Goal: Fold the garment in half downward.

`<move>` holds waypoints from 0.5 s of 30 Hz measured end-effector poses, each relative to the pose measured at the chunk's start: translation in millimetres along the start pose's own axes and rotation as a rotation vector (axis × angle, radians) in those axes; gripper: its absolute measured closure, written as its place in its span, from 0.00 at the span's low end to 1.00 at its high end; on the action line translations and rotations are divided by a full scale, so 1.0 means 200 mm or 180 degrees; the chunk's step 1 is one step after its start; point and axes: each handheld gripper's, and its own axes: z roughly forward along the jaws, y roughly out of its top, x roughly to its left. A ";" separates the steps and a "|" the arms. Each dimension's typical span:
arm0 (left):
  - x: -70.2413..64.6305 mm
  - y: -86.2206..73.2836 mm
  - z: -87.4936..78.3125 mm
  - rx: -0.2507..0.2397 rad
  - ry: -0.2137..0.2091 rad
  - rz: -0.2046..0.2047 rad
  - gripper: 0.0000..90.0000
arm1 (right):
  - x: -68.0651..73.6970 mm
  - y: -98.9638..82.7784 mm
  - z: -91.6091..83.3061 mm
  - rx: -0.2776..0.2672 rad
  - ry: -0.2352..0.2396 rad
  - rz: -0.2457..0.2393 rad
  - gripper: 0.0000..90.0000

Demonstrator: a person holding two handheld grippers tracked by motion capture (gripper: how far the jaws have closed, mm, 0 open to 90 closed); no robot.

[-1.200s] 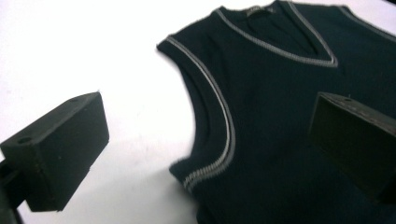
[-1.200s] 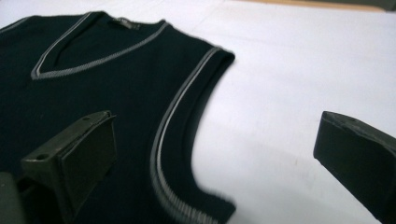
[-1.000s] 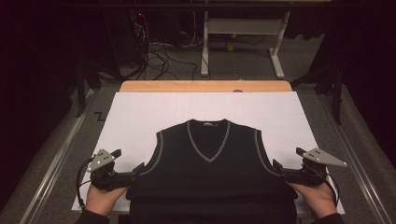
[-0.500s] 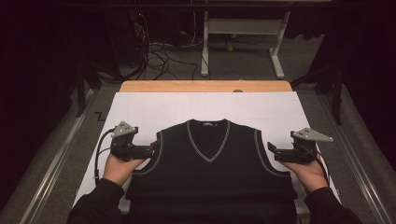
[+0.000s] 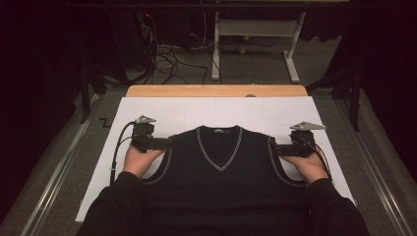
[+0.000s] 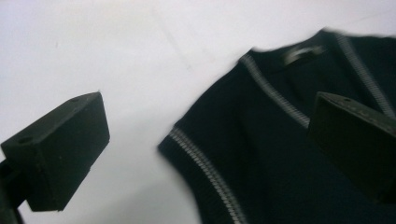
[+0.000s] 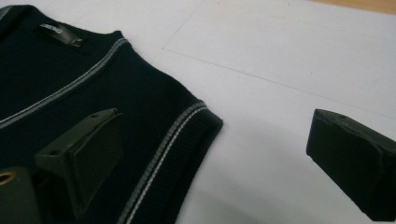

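**Both tongs up at the vest's shoulders**

We see the left tongs (image 5: pixel 167 143) at the vest's left shoulder and the right tongs (image 5: pixel 273 149) at its right shoulder, each pointing inward across the tabletop (image 5: pixel 162 110). A second ago both sat low beside the hem; half a second ago they were level with the armholes; now they have travelled further from us, up the sides of the garment to its shoulder corners. The left tongs stand wide: in the left gripper view one jaw hangs over bare white surface, the other over dark fabric, with the shoulder corner between them and nothing pinched. The right tongs also stand wide, though their jaws have just been closing a little; in the right gripper view the shoulder edge lies between them, not pressed by either.

The vest (image 5: pixel 221 182) lies flat, front up, in the middle of the white tabletop, neckline away from us and hem towards us. It is black or very dark navy, sleeveless, with a V-neck. Pale grey striping trims the neck and both armholes. A dark label (image 7: pixel 60 31) sits inside the back of the collar. The vest itself has not shifted.
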 end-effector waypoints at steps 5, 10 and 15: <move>0.04 -0.01 0.13 0.0480 -0.0020 -0.0232 0.06 | 0.01 0.02 0.08 0.0182 0.0003 0.0048 0.19; 0.00 -0.03 0.18 0.0614 0.0172 -0.0179 0.26 | 0.05 0.01 0.17 0.0582 -0.0118 -0.0078 0.21; 0.00 -0.03 0.17 0.0616 0.0189 -0.0202 0.48 | 0.06 0.02 0.19 0.0523 -0.0038 0.0006 0.35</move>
